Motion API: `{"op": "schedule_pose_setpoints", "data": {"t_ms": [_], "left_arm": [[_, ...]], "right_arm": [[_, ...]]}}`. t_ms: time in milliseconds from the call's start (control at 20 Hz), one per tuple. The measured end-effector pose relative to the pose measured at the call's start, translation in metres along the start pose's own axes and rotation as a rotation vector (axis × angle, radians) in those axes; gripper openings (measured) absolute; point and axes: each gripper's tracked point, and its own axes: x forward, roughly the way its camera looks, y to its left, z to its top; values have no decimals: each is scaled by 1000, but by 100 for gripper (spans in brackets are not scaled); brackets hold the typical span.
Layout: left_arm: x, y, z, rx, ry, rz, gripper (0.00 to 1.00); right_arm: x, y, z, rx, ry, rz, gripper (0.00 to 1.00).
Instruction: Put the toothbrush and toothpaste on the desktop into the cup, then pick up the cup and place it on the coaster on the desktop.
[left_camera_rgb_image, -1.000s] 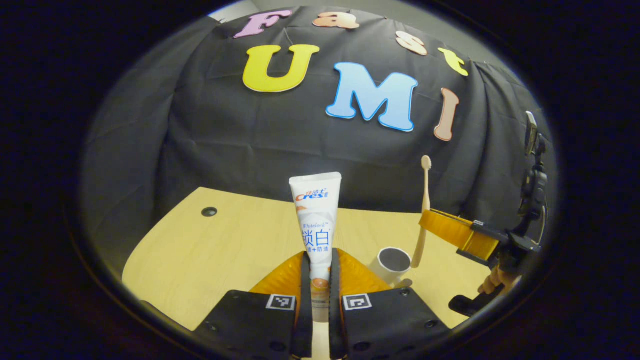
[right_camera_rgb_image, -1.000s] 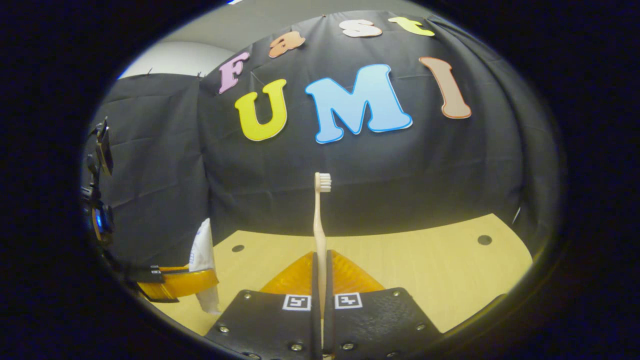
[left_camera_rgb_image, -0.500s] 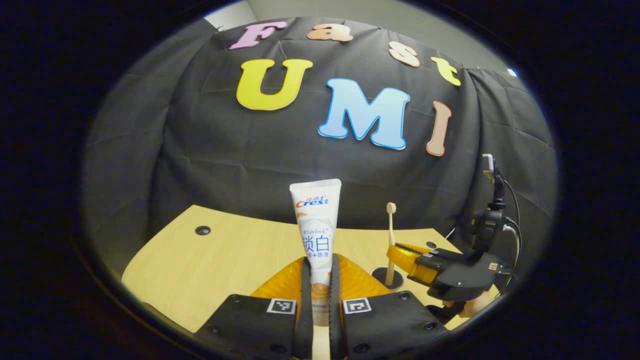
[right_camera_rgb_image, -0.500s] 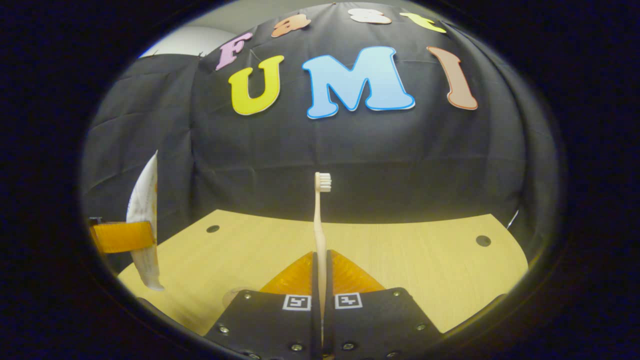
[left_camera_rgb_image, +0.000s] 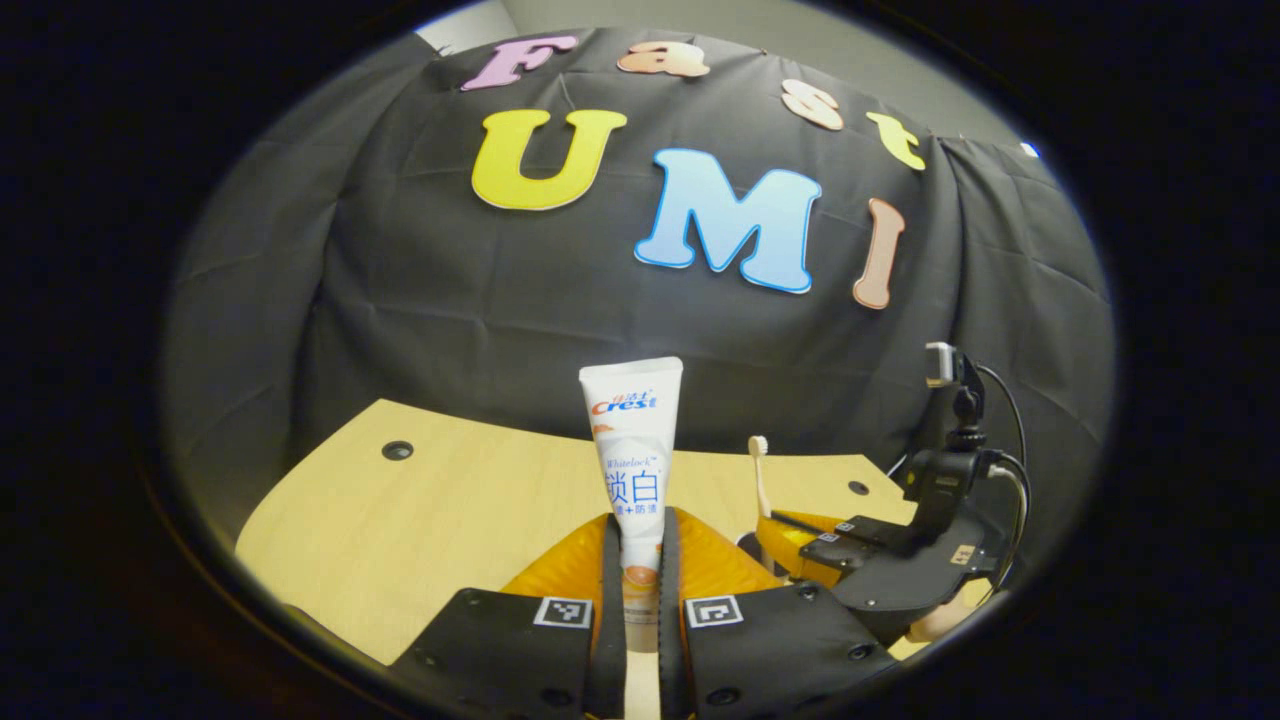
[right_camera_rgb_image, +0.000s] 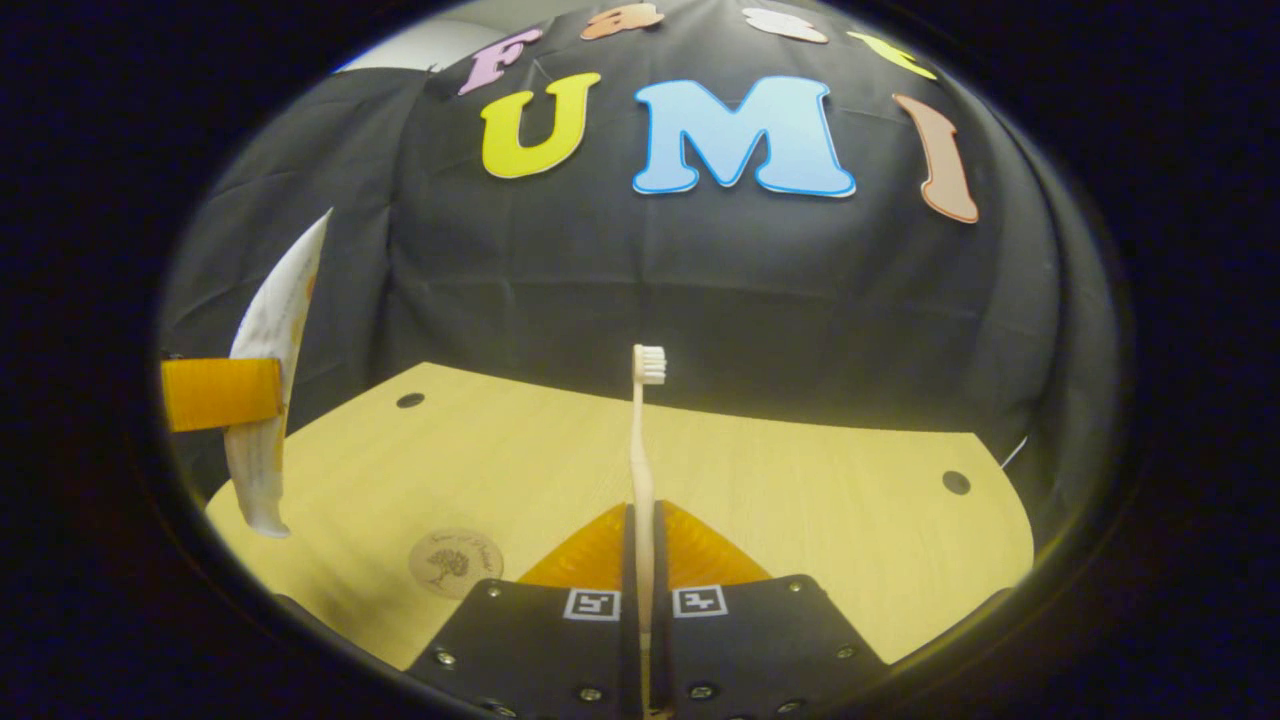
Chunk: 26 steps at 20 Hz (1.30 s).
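Left claw (left_camera_rgb_image: 640, 600): fingers together on the lower part of the toothpaste (left_camera_rgb_image: 633, 450), a white tube held upright, flat crimped end up, above the worktop (left_camera_rgb_image: 450, 500). Bare wood runs from the claw out to the worktop's left and far edges; one round hole (left_camera_rgb_image: 397, 450) near the far left corner.

Right claw (right_camera_rgb_image: 641, 600): fingers clamped on the handle of the toothbrush (right_camera_rgb_image: 643, 440), a pale slim handle standing upright with white bristles at the top. Open worktop ahead and to both sides, up to the black cloth wall.

Left gripper view: the right claw sits low at right with the toothbrush head rising above it, a camera mount and cables on top. The cup cannot be made out there.

Right gripper view: the coaster (right_camera_rgb_image: 456, 563), a round tan disc with a dark tree print, lies flat just left of the claw. The toothpaste hangs at far left, well apart from the coaster.
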Motion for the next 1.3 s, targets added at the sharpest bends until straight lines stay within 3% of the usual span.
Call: {"op": "schedule_pose_setpoints", "data": {"t_ms": [150,200,250,350,400,600,700,1000,1300], "left_arm": [[4,-2,-2,-7,6,-1,20],[5,-1,-2,-10,8,-2,20],[5,-1,-4,-15,9,0,20],[7,-3,-6,-22,14,2,20],[8,-3,-7,-27,15,1,20],[16,-6,-10,-48,16,-2,20],[22,-8,-10,-55,13,-4,20],[40,-25,-12,-55,-3,-21,20],[61,-61,-10,-67,-31,-86,20]], "right_arm": [[-3,2,-3,1,10,11,13],[-5,0,-2,2,10,7,20],[-7,0,0,6,6,6,19],[-10,1,0,15,6,11,43],[-12,1,1,17,2,18,49],[-24,-9,9,4,-28,1,51],[-36,-15,16,5,-47,-8,91],[-74,-38,45,32,-125,-52,92],[-110,-65,57,84,-168,-104,92]]}}
